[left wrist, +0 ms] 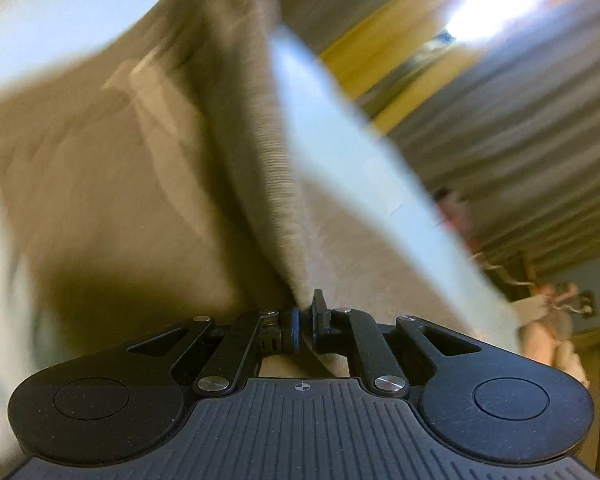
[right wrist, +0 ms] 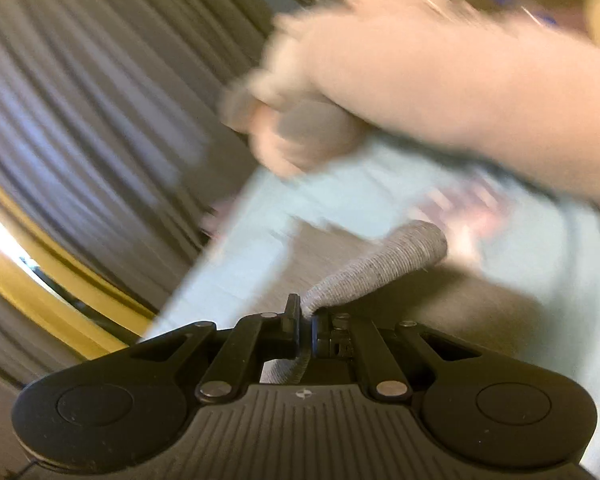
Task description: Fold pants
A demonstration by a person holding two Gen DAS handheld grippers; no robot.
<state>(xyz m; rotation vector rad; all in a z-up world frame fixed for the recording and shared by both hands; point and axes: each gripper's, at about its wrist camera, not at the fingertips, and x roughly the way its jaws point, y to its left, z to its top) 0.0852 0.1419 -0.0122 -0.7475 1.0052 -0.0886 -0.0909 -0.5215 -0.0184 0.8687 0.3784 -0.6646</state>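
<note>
Surface: a pale blue bench (left wrist: 340,152) carried the work; its covering looked smooth through heavy blur.
Edge: one straight side ran diagonally across both views.
Lying on it: grey-beige pants (left wrist: 100,168), spread over the bench.

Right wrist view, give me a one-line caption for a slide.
Right gripper shut on a ribbed grey edge of the pants, with a blurred hand above the pale blue surface.

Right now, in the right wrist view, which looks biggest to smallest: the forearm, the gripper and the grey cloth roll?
1. Gripper, though nearness to the camera inflates it.
2. Forearm, blurred.
3. Grey cloth roll, pinched in the gripper.
</note>
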